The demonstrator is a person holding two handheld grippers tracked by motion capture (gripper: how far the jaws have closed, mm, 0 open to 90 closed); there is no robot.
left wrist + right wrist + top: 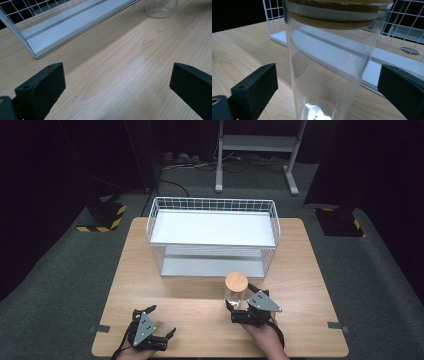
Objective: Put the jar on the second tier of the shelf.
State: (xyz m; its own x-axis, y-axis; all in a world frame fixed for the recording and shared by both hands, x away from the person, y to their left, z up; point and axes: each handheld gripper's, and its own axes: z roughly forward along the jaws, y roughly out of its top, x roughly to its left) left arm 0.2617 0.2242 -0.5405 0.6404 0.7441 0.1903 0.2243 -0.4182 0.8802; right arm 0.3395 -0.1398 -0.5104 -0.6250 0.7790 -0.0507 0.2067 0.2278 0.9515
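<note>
A clear glass jar (236,294) with a round wooden lid stands upright on the wooden table (175,285), just in front of the white wire rack (212,205). My right gripper (241,299) reaches it from the near side. In the right gripper view the jar (329,75) stands between the two black jaws of that gripper (328,82), with a narrow gap on each side, so the pads do not press it. My left gripper (161,320) rests at the table's near left, open over bare wood (117,80). The jar's base (161,8) shows far off in the left gripper view.
The two-tier wire rack (37,32) takes up the far middle of the table, its shelves bare. Behind the table stands a white metal frame (257,142). Black blocks with yellow-black stripes (102,217) sit on the grey floor at both sides.
</note>
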